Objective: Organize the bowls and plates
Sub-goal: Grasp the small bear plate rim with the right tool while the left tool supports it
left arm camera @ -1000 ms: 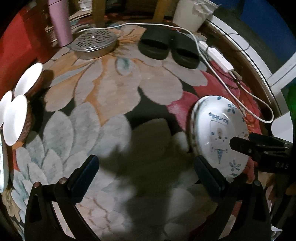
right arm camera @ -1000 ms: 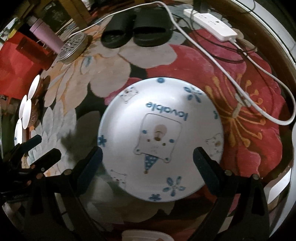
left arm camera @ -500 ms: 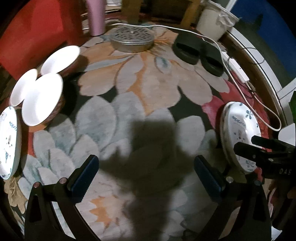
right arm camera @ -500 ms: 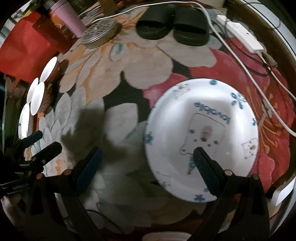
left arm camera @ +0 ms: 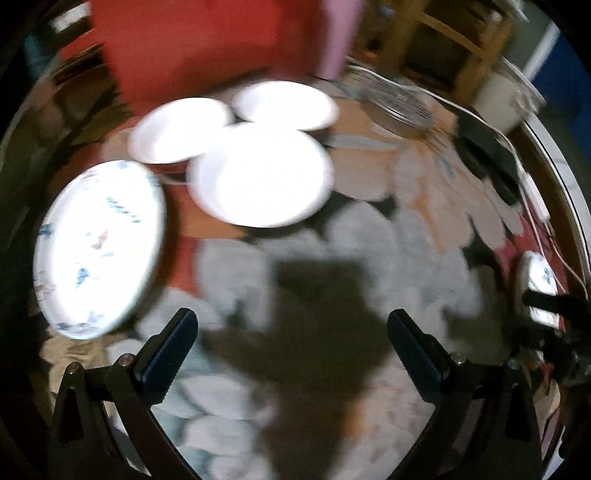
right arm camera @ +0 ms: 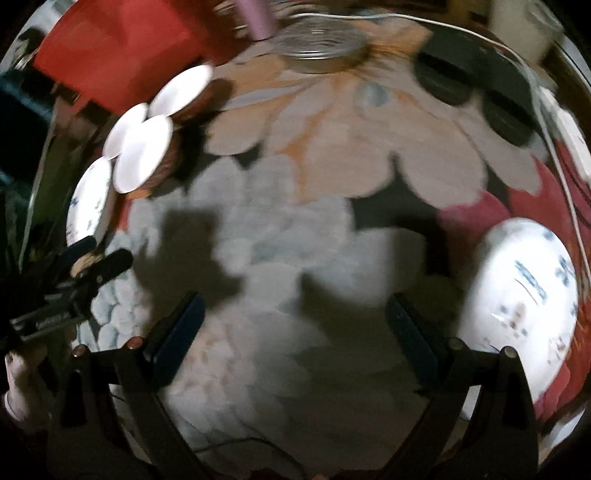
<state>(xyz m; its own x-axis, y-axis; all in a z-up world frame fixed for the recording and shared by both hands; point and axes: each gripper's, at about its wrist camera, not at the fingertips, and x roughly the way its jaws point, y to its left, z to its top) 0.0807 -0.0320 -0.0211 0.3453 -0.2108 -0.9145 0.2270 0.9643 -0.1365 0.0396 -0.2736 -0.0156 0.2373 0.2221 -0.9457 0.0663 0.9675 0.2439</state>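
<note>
The left gripper (left arm camera: 291, 341) and right gripper (right arm camera: 293, 325) are both spread wide and hold nothing. Three white bowls (left arm camera: 258, 173) sit together on the flowery rug (right arm camera: 295, 229), just beside a blurry plate (left arm camera: 99, 243). Another plate (right arm camera: 517, 302) lies well apart.

Floral rug (right arm camera: 295, 236) — black slippers (right arm camera: 476, 85), white cable (right arm camera: 554, 147), metal tin (right arm camera: 317, 51), pink bottle (right arm camera: 256, 18).

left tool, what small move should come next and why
Probably ease the left tool forward and left toward the patterned plate. Its jaws stand open and empty over the floral rug, and that plate lies beside three white bowls. The other patterned plate sits far right near the open right tool, so the two plates still need bringing together.
</note>
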